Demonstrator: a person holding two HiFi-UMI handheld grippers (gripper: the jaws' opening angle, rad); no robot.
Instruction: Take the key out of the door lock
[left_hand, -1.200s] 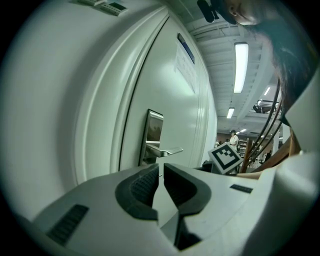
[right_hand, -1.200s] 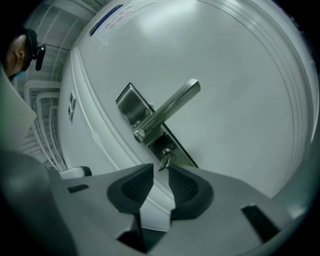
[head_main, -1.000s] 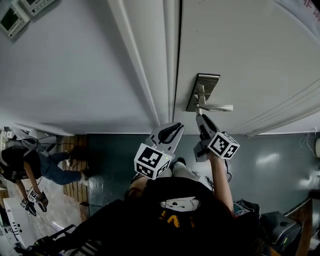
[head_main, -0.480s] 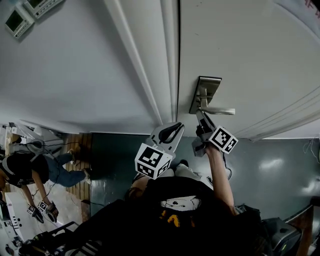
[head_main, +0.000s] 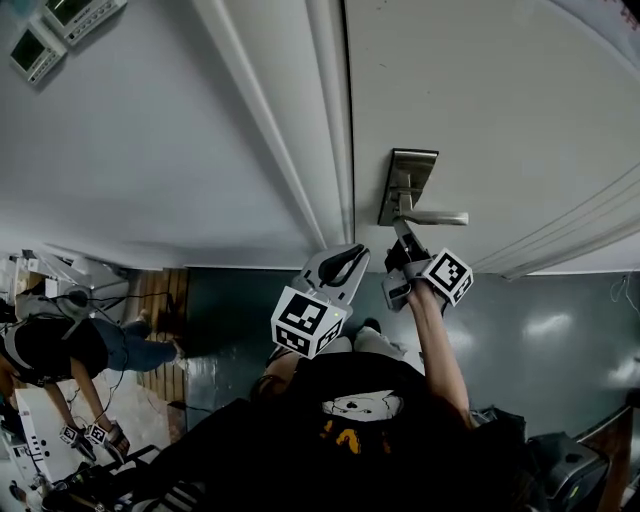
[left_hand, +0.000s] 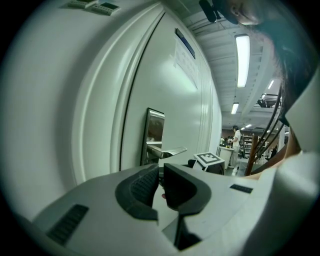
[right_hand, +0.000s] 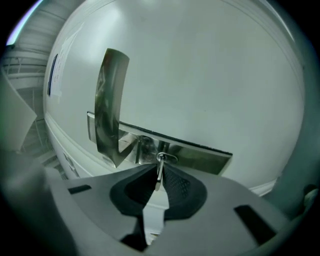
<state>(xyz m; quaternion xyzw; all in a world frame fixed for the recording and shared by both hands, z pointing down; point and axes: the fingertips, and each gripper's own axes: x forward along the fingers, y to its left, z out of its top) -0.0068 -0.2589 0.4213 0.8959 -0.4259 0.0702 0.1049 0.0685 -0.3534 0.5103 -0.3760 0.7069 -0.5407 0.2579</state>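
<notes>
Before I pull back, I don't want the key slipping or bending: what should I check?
1. Right hand-held gripper shut on the key: ok.
2. Key edge-on, in line with the jaws: ok.
3. Key free of the lock cylinder: cannot tell.
4. Lever handle above the jaws, out of the pull path: ok.
5. Left hand-held gripper shut, empty, back from the door: ok.
</notes>
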